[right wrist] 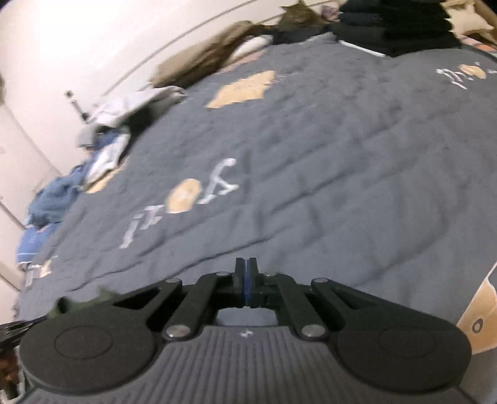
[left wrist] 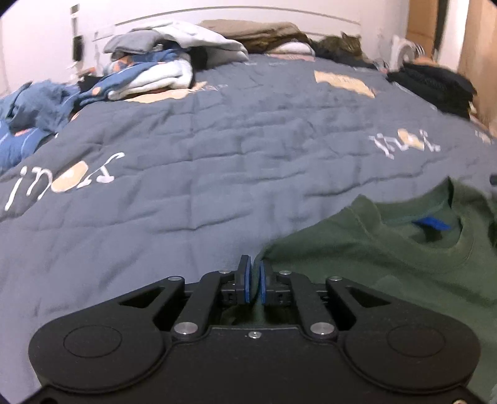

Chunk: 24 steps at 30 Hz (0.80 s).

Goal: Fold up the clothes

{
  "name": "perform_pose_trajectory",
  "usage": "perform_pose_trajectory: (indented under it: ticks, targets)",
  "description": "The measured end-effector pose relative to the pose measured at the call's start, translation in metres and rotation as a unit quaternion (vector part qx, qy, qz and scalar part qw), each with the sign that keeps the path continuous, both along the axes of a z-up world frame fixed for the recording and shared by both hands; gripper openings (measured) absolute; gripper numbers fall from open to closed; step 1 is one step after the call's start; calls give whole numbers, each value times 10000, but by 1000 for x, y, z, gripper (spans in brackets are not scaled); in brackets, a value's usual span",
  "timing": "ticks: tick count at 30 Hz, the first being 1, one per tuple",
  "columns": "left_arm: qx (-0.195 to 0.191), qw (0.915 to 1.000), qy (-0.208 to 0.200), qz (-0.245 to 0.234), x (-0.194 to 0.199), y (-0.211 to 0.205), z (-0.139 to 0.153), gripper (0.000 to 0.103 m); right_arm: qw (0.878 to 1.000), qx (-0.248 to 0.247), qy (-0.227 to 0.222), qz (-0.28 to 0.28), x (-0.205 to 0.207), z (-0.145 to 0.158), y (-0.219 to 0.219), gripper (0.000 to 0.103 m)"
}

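The left gripper (left wrist: 254, 281) pinches an edge of the green sweatshirt (left wrist: 388, 258) between its blue-padded fingers (left wrist: 246, 281), probably a shoulder or side seam, so the garment can be drawn across the bed. The sweatshirt lies collar-up on the near part of the grey quilt (left wrist: 217, 161). The right gripper (right wrist: 247, 279) hovers with fingers pressed together on nothing. Loose clothes (left wrist: 149, 65) crowd the headboard; a dark folded stack (right wrist: 394, 28) sits at the far corner.

grey quilted bedspread with tan patches and white lettering (left wrist: 217, 149) covers the bed | white curved headboard (left wrist: 248, 14) along its far edge | tabby cat (left wrist: 341, 45) lying at the far edge | white fan (left wrist: 403, 52) beyond the far right corner
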<state>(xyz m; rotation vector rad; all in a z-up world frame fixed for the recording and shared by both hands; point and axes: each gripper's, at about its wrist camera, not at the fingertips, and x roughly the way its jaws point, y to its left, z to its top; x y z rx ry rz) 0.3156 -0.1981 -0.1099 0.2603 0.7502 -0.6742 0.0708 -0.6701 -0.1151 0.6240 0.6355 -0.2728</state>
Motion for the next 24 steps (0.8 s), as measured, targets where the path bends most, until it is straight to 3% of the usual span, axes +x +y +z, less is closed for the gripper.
perform_pose_trajectory:
  ticks: [3,8,12,15,18,20,22,24]
  targets:
    - [-247,9995,-114,144,-12,11,19,33,9998,-95,-126,144,-10,17,13,3]
    - [-803,9967,-110,107,-54,26,57,38,9970,-53,-203,751,-27,35,57,4]
    - [-1046,9944,4,-130,-110,33,73,47,9936,-224,219,1088,-40,26,95,5]
    - [-1164,9929,211,-95,-153,41,73,49,9939,-261,654,854,-55,15,105,6]
    - [-1416,9892,365,60,-187,55,72,54,9962,-329,454,660,-93,26,120,6]
    - [-1410,9895,294,152,-204,65,73,59,9969,-451,284,583,-120,35,132,13]
    - [-1257,9916,98,283,-217,76,73,60,9970,-576,117,507,-148,44,144,28]
    - [-1337,9895,96,532,-225,93,73,60,9959,-771,32,464,-170,51,153,39]
